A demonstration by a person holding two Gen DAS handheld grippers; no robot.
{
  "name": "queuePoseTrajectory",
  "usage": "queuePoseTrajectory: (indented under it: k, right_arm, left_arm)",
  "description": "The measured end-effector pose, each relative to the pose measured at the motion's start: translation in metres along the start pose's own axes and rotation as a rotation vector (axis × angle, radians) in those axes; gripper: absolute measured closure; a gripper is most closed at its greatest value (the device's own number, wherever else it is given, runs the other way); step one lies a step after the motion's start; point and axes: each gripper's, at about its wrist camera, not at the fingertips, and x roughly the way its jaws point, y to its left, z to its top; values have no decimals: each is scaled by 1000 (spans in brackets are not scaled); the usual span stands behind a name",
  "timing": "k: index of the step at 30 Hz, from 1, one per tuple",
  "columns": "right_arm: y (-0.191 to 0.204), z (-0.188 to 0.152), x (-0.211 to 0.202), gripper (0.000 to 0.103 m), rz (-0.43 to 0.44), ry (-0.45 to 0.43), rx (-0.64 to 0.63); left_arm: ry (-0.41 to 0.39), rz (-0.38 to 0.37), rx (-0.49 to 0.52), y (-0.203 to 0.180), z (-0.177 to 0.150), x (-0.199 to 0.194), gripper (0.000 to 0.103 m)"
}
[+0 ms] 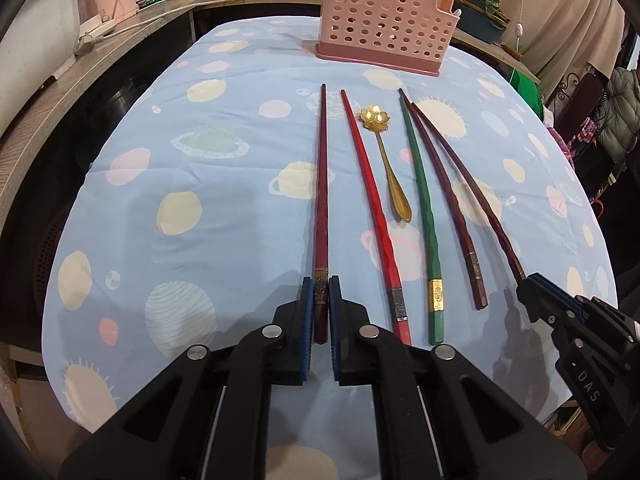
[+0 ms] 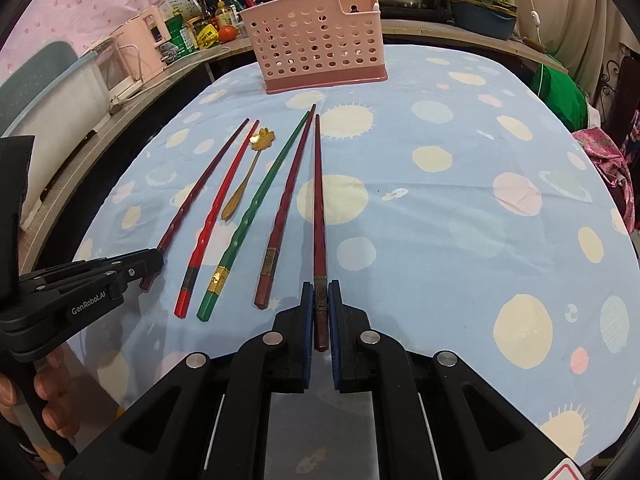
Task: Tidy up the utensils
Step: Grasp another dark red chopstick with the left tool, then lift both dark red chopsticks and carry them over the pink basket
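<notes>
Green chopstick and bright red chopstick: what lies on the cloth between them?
In the left wrist view, only the gold flower-bowl spoon lies between the bright red chopstick and the green chopstick, touching neither.

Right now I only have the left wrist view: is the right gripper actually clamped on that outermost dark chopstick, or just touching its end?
Observer: Clamped. The right gripper has its blue pads shut on the outermost dark chopstick, at its metal band.
Operator: Anything beside my left gripper that I can't see?
Observer: Only a hand, wrapped round the handle below the left gripper.
</notes>
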Motion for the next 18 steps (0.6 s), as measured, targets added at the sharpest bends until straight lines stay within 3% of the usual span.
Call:
queuePoseTrajectory:
  k: [18]
  right_arm:
    - [-7, 65, -57, 96, 18, -163, 33]
  left_arm:
    - [-104, -20, -42, 2, 39, -57, 96]
